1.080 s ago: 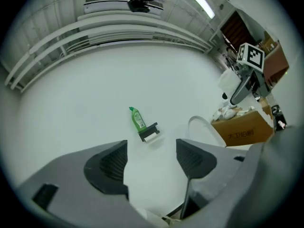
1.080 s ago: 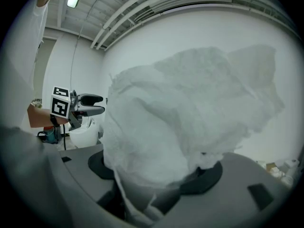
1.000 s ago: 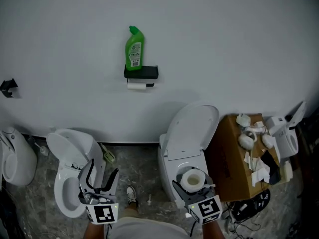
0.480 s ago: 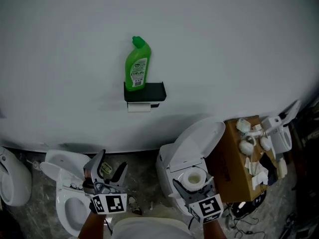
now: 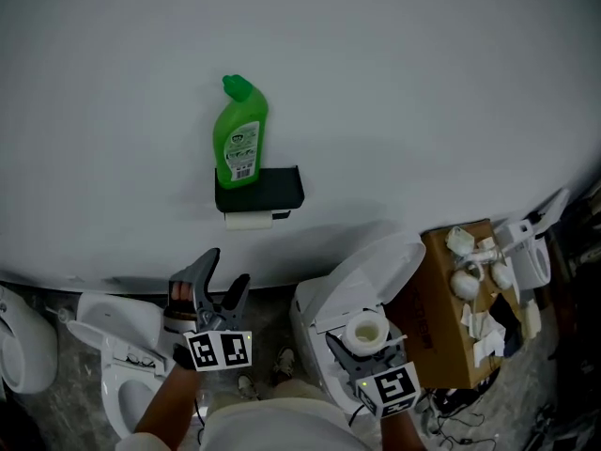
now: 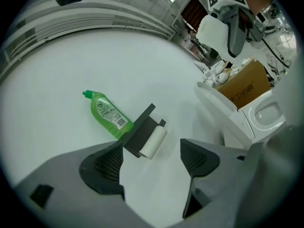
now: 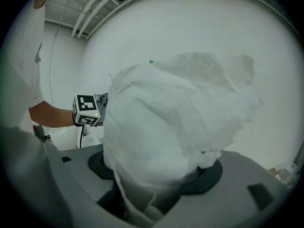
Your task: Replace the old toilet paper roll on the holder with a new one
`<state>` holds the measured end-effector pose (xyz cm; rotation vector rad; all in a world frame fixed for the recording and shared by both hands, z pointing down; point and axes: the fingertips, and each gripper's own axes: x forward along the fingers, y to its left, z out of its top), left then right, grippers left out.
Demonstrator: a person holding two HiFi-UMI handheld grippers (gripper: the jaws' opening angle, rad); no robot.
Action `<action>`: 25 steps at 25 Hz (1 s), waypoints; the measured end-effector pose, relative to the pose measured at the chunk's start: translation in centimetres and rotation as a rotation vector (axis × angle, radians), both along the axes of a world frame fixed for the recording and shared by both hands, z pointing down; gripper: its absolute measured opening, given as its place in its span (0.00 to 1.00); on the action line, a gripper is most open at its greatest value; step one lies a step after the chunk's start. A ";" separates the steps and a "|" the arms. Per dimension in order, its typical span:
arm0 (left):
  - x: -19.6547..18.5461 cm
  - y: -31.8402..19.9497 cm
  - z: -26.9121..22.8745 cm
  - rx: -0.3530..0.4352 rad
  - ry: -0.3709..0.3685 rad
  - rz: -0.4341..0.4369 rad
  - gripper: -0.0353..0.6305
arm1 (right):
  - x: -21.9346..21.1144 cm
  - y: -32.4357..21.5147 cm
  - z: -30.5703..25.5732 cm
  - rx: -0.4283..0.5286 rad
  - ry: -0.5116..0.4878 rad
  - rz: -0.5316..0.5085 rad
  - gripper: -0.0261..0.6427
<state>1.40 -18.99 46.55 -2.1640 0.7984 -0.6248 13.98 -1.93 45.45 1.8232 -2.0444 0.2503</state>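
A black holder (image 5: 259, 192) is fixed to the white wall, with a thin old roll (image 5: 248, 220) under it and a green bottle (image 5: 238, 134) standing on top. My left gripper (image 5: 214, 280) is below the holder and apart from it. It is open, its jaws have just been opening, and nothing is between them. The left gripper view looks between the open jaws (image 6: 152, 158) at the holder (image 6: 141, 129) and old roll (image 6: 154, 142). My right gripper (image 5: 364, 338) is shut on a new white toilet paper roll (image 5: 366, 330), which fills the right gripper view (image 7: 175, 122).
A white toilet (image 5: 349, 280) with its lid up stands under the right gripper, and another toilet (image 5: 113, 332) is at the lower left. A cardboard box (image 5: 449, 299) with white fittings on it sits at the right. A urinal (image 5: 19, 350) is at the far left.
The left gripper has risen and moved right, nearer the holder. The wall, holder and bottle have drawn closer in the head view. The right gripper has kept the new roll.
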 end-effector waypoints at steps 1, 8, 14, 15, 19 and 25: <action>0.6 -0.7 0.1 0.009 -0.026 -0.007 0.59 | 0.4 -0.9 -0.1 0.011 -0.005 -0.013 0.54; 4.4 -4.3 2.2 0.016 -0.203 -0.041 0.59 | 3.3 -6.7 -1.3 0.080 -0.022 -0.095 0.54; 6.5 -7.1 3.5 0.017 -0.299 -0.091 0.59 | 5.4 -9.7 -0.5 0.074 -0.047 -0.144 0.54; 6.6 -7.4 3.7 0.016 -0.307 -0.101 0.59 | 5.6 -10.1 -0.4 0.074 -0.049 -0.153 0.54; 7.2 -8.2 3.9 0.020 -0.322 -0.130 0.59 | 5.9 -11.6 -0.2 0.080 -0.058 -0.187 0.54; 7.5 -8.8 3.9 0.024 -0.335 -0.164 0.56 | 6.6 -12.4 -0.2 0.097 -0.071 -0.213 0.54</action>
